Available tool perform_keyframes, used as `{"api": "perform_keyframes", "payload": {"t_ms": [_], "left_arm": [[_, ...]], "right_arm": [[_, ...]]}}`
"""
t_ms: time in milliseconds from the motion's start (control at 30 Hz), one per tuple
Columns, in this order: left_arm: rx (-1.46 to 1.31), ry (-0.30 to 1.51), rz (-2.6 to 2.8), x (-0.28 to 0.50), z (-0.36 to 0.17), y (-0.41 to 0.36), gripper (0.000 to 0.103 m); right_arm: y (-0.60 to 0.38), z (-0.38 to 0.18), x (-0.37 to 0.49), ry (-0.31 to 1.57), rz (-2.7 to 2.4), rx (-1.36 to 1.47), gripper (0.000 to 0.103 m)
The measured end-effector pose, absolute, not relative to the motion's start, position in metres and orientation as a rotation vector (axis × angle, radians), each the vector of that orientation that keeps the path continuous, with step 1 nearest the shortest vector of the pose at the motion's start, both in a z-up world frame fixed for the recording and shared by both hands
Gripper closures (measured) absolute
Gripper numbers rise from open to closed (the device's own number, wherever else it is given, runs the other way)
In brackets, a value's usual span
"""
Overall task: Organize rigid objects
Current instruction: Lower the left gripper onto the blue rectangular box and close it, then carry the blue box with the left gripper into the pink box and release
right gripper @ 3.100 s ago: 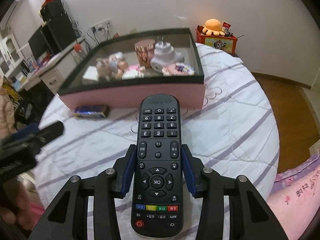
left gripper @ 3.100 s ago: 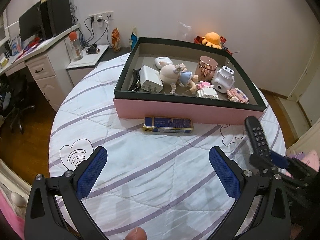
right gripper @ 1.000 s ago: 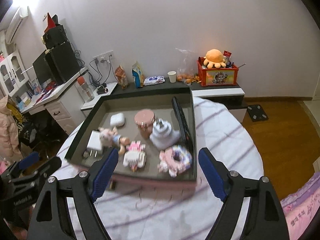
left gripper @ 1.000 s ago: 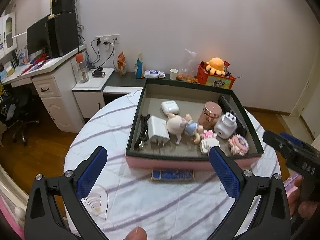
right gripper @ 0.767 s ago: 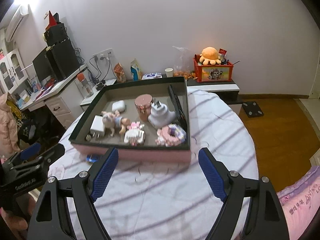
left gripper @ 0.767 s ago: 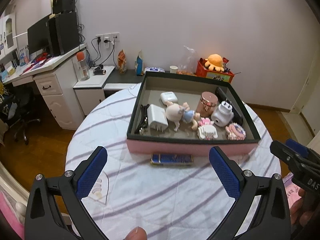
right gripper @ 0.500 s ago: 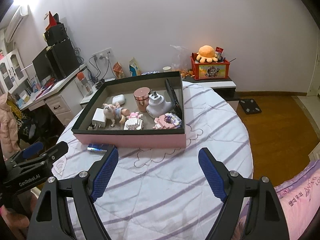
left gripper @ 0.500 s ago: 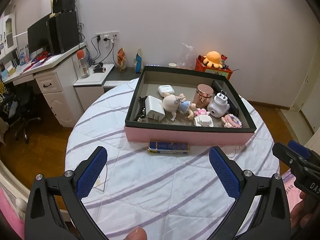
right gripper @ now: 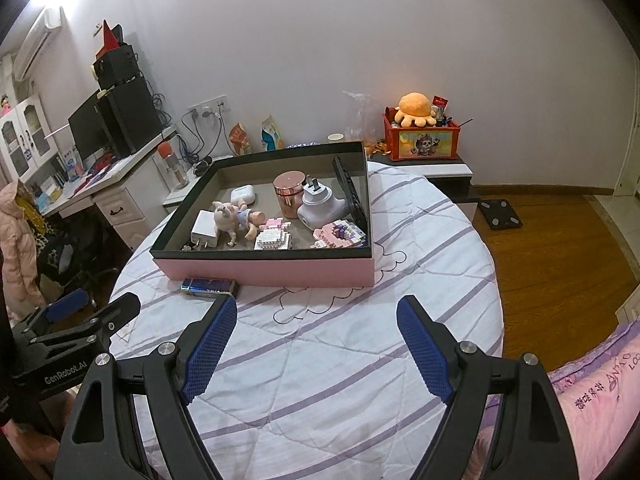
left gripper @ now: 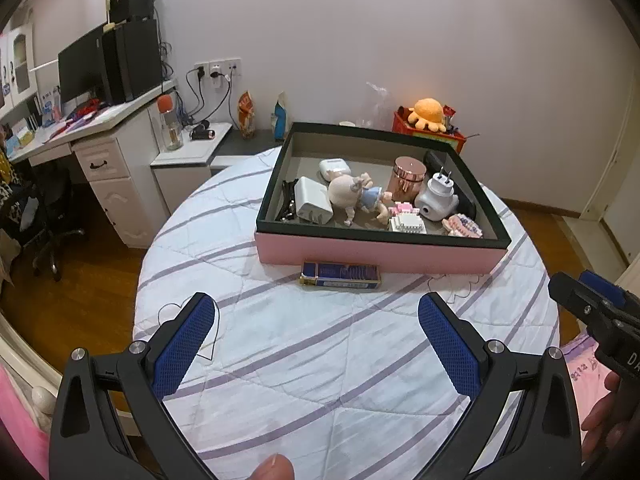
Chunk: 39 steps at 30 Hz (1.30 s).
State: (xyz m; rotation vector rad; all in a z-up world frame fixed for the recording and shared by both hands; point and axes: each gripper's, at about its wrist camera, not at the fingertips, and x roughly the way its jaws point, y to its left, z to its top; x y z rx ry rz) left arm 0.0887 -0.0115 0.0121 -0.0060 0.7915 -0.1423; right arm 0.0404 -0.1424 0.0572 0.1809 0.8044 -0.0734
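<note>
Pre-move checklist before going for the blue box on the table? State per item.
1. Left gripper open and empty: ok, nothing between the pads.
2. Right gripper open and empty: ok.
3. Blue box reachable: ok, it lies flat on the quilted cloth, outside and right by the front wall of the pink tray.
4. Side clearance for fingers: cannot tell; whether the box touches the tray wall is unclear.
5. Remote stowed: ok, it leans on edge against the tray's right wall.
6. Free spot in the tray: cannot tell; the charger, doll and other items crowd the floor.
</note>
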Motion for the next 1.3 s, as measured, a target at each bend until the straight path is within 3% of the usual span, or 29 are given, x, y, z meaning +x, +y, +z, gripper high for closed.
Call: {"api": "perform_keyframes", "payload": {"t_ms": [867,1300], "left_arm": [[0.076,0.986,-0.161,0.19,-0.077,-0.049,0.0],[0.111,0.977,-0.171,0.204,-0.089,-0.056,0.003]], "right_arm": [[-0.158,0.015,0.083,0.919,-0.095,0.206,0.019],[-0.156,0.004,0.098,0.952,-0.08,0.205,0.019]]}}
